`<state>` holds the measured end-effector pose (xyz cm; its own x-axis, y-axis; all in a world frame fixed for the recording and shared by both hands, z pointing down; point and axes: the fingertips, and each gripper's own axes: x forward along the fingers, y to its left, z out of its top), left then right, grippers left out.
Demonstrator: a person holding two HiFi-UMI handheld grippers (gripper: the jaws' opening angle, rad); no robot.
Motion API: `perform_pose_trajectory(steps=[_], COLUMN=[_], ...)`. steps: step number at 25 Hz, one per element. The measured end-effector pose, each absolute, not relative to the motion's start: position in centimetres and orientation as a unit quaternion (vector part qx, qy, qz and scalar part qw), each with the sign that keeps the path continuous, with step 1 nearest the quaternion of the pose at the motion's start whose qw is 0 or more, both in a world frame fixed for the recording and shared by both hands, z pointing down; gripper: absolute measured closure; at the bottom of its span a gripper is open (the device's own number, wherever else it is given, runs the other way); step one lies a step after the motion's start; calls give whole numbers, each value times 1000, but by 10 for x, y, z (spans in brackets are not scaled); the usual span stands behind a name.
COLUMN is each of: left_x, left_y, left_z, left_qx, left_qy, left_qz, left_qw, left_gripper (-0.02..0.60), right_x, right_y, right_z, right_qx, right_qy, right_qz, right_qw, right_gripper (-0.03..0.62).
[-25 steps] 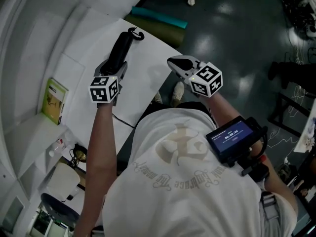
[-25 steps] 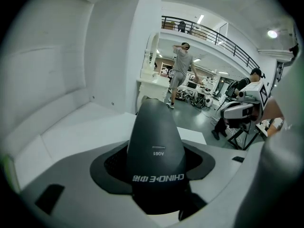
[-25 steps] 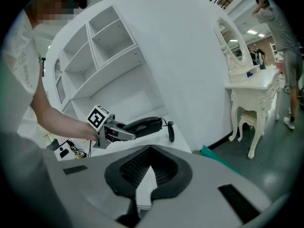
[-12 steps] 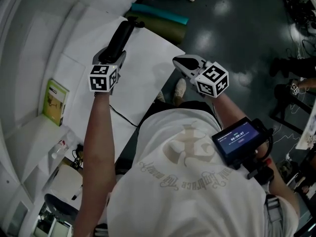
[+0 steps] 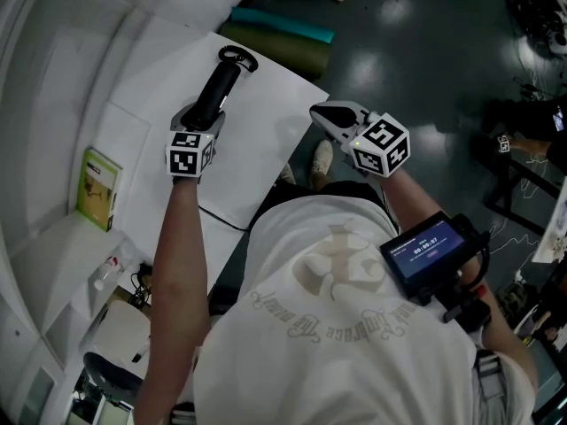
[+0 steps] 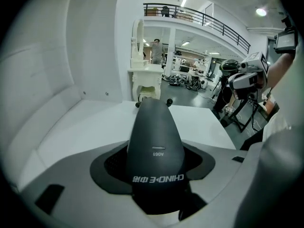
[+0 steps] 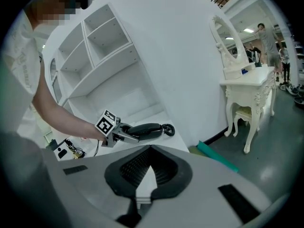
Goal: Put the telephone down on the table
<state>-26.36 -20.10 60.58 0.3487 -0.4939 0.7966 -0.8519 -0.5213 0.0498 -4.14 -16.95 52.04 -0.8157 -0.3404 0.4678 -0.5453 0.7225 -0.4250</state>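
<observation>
One telephone (image 5: 221,78) was clamped in the left hand-held gripper (image 5: 200,119) over the counter (image 5: 266,127), upper left of the frame, ready for setting down; the right hand-held gripper (image 5: 322,113) hung aside, jaws together, empty

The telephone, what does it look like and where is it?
The telephone is a long black handset, matte plastic by its look, with white print on its back and a coiled cord at its far end. The left gripper clamps its near end, over the white table; whether they touch is unclear.

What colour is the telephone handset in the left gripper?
The telephone handset is black, with small white print; the left gripper view shows it best.
</observation>
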Motion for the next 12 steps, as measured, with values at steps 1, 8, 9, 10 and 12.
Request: perform_pose_trajectory(steps=[1, 8, 9, 10, 12], left_x=[-265, -274, -274, -274, -275], left_y=[-200, -196, -196, -195, -194], left_z=[608, 621, 624, 626, 630], left_qx=[785, 785, 785, 784, 783], left_qy=[-429, -423, -421, -418, -414], left_qz=[379, 385, 389, 393, 400], left_qw=[238, 236, 236, 237, 238], left_gripper=[305, 304, 304, 304, 304], right_x=[-41, -38, -37, -36, -36], right_y=[-169, -166, -165, -165, -164], right_z=[521, 524, 525, 526, 527], right_qx=[243, 244, 245, 245, 246], right_qy=[-910, -908, -907, -907, -906], right_qz=[282, 286, 287, 287, 289], right_qw=[183, 187, 188, 188, 188], right_gripper=[579, 579, 579, 579, 579])
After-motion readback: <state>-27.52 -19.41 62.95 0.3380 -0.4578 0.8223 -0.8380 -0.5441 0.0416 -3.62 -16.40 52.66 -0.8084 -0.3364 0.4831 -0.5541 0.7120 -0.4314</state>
